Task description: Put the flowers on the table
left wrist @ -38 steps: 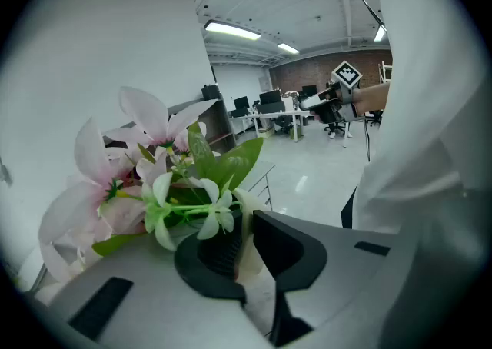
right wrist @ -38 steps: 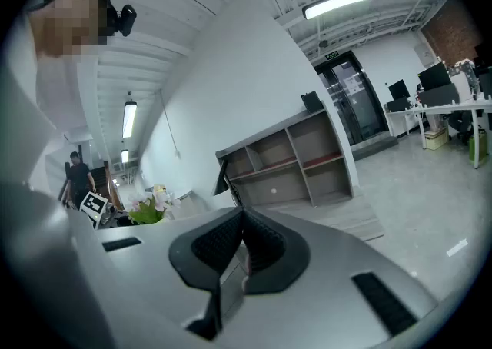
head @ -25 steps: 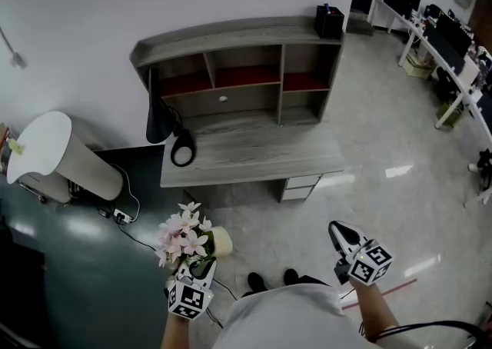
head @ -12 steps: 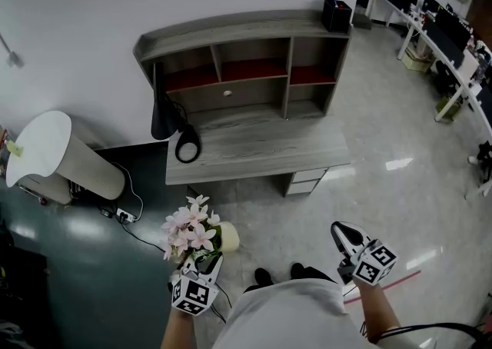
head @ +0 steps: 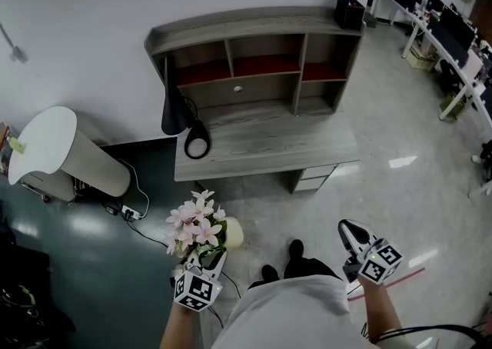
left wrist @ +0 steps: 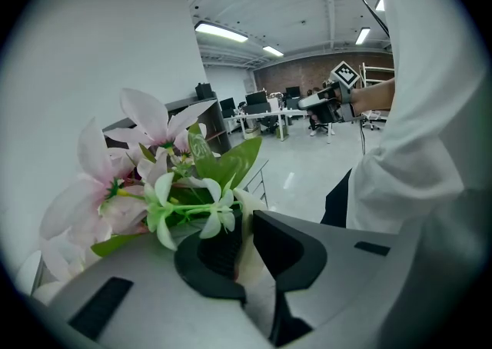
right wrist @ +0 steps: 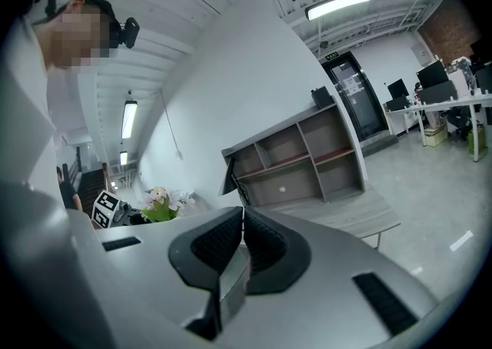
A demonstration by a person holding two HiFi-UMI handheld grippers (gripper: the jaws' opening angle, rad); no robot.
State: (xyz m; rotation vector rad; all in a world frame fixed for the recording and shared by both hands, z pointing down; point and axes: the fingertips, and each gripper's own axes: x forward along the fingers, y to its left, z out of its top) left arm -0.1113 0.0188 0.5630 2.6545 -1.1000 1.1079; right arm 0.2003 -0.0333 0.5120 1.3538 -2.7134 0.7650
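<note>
A bunch of pink and white flowers (head: 196, 224) in a cream pot (head: 233, 234) hangs above the floor at the lower left of the head view. My left gripper (head: 203, 261) is shut on the pot's rim, below the blossoms. The left gripper view has the flowers (left wrist: 154, 178) just beyond my left gripper (left wrist: 242, 226), with the cream rim pinched between the dark pads. My right gripper (head: 352, 234) is held out at the lower right, shut with nothing in it. In its own view the right gripper (right wrist: 241, 221) points toward the grey table (right wrist: 346, 213). The table (head: 269, 140) stands ahead against the white wall.
The table carries a shelf unit (head: 254, 55) with a black box (head: 350, 11) on top and a black lamp (head: 184, 121) at its left end. A white cone-shaped stand (head: 54, 155) and a power strip with cables (head: 127, 211) lie to the left. Office desks with monitors (head: 453, 40) fill the far right.
The table has shifted right and slightly down in the head view as the person steps. The flowers stay in the left gripper, and both grippers keep their places beside the body.
</note>
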